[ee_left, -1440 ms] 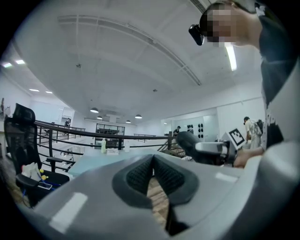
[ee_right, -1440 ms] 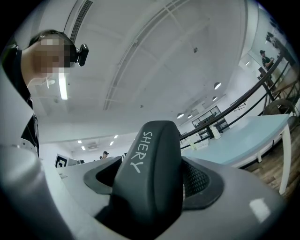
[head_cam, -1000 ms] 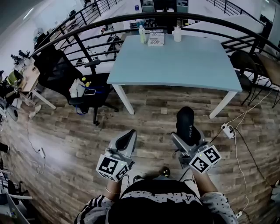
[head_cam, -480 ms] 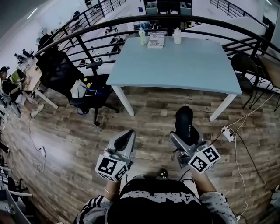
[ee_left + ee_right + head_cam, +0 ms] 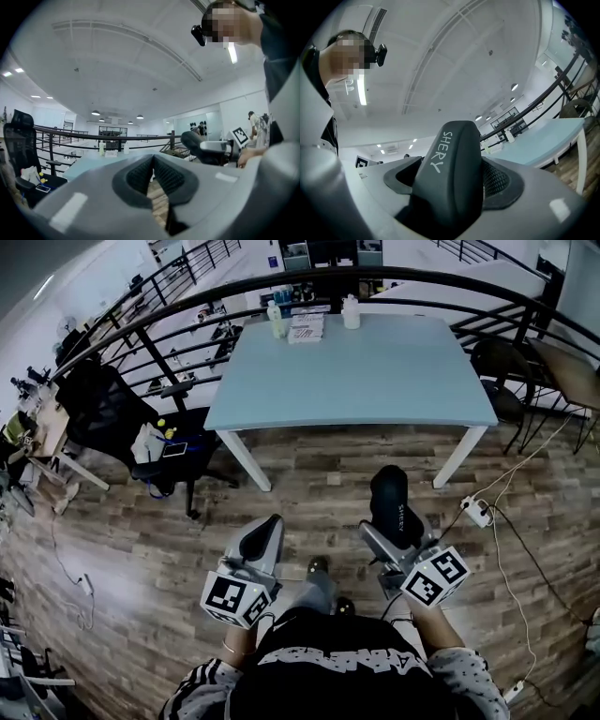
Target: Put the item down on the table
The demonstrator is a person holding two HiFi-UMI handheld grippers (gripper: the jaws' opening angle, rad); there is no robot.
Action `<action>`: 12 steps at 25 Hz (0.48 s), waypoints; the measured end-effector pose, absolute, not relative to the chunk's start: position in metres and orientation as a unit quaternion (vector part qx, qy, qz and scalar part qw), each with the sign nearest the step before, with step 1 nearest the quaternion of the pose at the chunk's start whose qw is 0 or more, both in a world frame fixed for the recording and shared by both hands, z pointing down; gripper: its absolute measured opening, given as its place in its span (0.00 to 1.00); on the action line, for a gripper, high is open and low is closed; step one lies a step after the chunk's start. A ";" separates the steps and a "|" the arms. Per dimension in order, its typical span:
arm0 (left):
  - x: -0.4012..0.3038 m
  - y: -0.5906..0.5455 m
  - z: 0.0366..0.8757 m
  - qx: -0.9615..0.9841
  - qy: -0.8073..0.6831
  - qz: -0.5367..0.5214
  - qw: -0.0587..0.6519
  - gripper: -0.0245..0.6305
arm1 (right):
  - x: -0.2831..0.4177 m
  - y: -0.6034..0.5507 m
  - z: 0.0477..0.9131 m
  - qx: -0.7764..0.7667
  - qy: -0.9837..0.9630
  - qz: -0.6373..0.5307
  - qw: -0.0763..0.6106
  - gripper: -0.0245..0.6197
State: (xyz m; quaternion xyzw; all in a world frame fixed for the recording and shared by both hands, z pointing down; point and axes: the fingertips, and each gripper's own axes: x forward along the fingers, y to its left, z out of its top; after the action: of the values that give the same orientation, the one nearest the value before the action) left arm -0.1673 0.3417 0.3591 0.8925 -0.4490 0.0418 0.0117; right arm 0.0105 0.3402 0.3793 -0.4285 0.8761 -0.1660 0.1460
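Right gripper (image 5: 387,538) jaws pinching black item (image 5: 388,501); left gripper (image 5: 266,527) jaws pressed together; table (image 5: 375,371) ahead

Person in a dark top (image 5: 323,682) with pale lettering and black-and-white striped sleeves (image 5: 192,688), a thin band (image 5: 231,650) at the left wrist; left gripper (image 5: 265,527) and right gripper (image 5: 394,532) pale grey, each carrying a white cube (image 5: 234,599) with black square markers.

A curved black metal railing (image 5: 431,279) runs behind a pale green plastic bottle (image 5: 276,321), a white printed booklet (image 5: 307,328) and a white plastic bottle (image 5: 351,312). A black mesh office chair (image 5: 98,404) carries a white bag (image 5: 147,441). A white power strip (image 5: 472,510) lies on the brown wood-plank floor (image 5: 141,549).
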 end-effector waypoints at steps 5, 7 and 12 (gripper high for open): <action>-0.142 0.319 0.364 0.908 -0.416 0.031 0.019 0.04 | 0.039 0.330 0.380 -0.464 0.860 -0.159 0.143 0.65; -0.132 0.305 0.365 0.914 -0.405 0.026 0.021 0.04 | 0.050 0.323 0.380 -0.477 0.853 -0.156 0.142 0.65; -0.102 0.269 0.364 0.926 -0.376 0.012 0.022 0.04 | 0.079 0.302 0.378 -0.510 0.836 -0.150 0.137 0.65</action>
State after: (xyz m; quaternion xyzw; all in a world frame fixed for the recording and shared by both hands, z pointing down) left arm -0.1021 0.2685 0.3636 0.9262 -0.3761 0.0117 0.0225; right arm 0.0787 0.3020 0.3780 -0.5100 0.8358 -0.1501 0.1372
